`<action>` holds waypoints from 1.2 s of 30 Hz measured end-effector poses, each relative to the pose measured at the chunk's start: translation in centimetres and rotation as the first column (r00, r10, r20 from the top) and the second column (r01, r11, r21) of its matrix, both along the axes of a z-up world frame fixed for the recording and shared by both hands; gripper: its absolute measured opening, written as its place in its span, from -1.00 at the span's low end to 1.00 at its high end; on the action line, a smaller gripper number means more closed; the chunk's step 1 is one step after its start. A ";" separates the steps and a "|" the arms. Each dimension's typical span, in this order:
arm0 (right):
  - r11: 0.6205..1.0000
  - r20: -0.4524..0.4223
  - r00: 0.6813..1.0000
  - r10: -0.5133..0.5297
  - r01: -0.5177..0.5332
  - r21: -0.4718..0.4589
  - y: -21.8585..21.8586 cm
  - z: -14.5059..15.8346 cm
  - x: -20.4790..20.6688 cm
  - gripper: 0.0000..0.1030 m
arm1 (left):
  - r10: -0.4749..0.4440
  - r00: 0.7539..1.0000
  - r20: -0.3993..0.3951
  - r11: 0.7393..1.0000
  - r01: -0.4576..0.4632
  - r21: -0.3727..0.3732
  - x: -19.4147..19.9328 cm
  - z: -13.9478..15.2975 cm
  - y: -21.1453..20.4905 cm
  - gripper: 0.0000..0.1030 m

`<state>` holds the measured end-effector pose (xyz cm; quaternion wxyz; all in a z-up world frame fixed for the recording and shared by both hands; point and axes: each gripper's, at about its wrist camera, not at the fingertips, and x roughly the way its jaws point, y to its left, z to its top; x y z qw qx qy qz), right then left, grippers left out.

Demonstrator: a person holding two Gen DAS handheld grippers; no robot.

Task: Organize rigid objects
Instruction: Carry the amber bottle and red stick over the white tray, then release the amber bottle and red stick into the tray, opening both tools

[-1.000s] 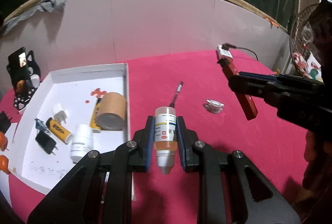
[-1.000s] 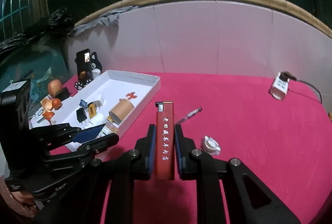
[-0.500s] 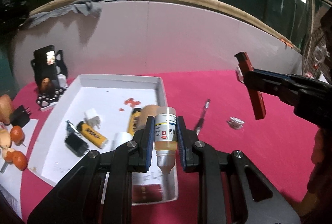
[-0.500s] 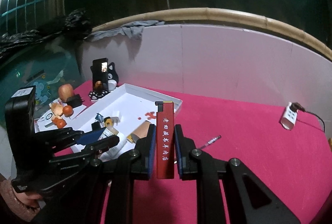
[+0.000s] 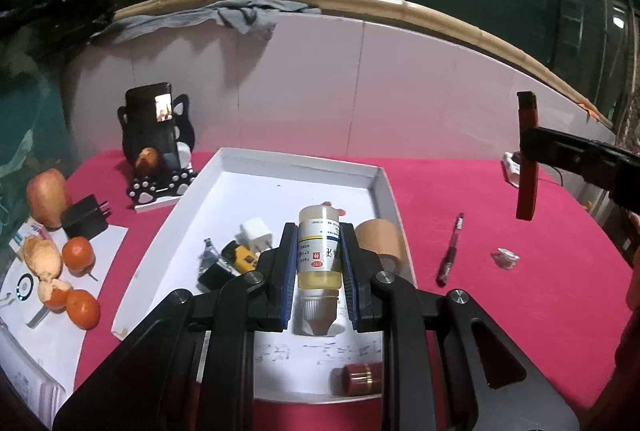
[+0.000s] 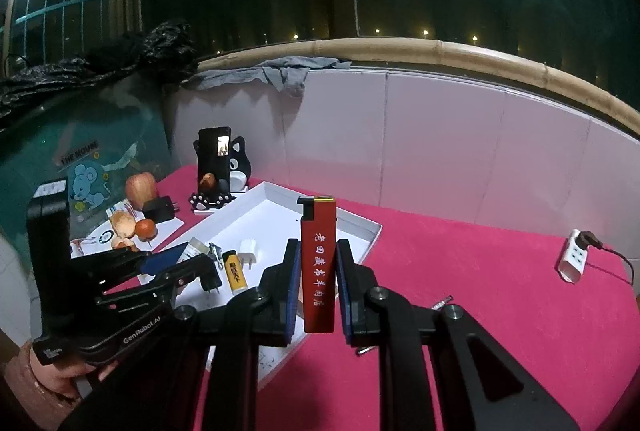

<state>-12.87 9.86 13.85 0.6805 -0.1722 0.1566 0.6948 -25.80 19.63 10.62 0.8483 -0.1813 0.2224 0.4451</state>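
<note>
My left gripper (image 5: pixel 319 231) is shut on a small bottle (image 5: pixel 320 255) of yellow liquid, its white cap pointing back at the camera. It hangs over the white tray (image 5: pixel 296 159). In the right wrist view that left gripper (image 6: pixel 180 263) sits low at the left, above the tray (image 6: pixel 360 225). My right gripper (image 6: pixel 318 247) is shut on an upright red lighter (image 6: pixel 318 263) with white lettering, above the tray's right edge. The left wrist view shows the lighter (image 5: pixel 526 159) held high at the right.
The tray holds a brown tape roll (image 5: pixel 380 243), a yellow lighter (image 5: pixel 240 255), a white plug (image 5: pixel 256 231) and a red cylinder (image 5: pixel 360 377). A pen (image 5: pixel 450 251) and a small clear piece (image 5: pixel 505 257) lie on the red cloth. Phone stand (image 5: pixel 154 135), fruit (image 5: pixel 78 251) left; power strip (image 6: pixel 574 259) right.
Both grippers moved left, each keeping its grip. The bottle went from above the red cloth to above the tray. The lighter rose and came toward the tray's right edge.
</note>
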 end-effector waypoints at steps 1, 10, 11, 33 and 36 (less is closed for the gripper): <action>1.000 -0.004 1.000 0.003 -0.003 -0.003 0.2 0.0 -0.1 -0.70 | 0.006 1.000 -0.002 1.000 -0.006 -0.002 -0.2 -0.1 0.2 -0.61; 1.000 -0.060 0.998 0.022 -0.023 -0.021 1.9 0.1 -0.7 -0.70 | 0.112 0.994 -0.008 0.993 -0.112 0.028 -3.2 1.1 4.1 -0.61; 0.999 -0.068 0.997 0.027 -0.029 -0.024 2.2 0.1 -0.9 -0.70 | 0.119 0.993 -0.010 0.993 -0.119 0.026 -3.5 1.2 4.6 -0.61; 0.963 -0.154 0.987 0.039 -0.079 -0.258 10.9 -8.5 -3.8 -0.70 | 0.151 0.971 -0.183 0.987 -0.158 -0.022 0.3 -3.7 10.8 -0.61; 0.967 -0.146 0.989 0.038 -0.073 -0.246 11.0 -8.7 -4.1 -0.65 | 0.160 0.968 -0.193 0.985 -0.168 -0.029 0.2 -4.2 11.2 -0.61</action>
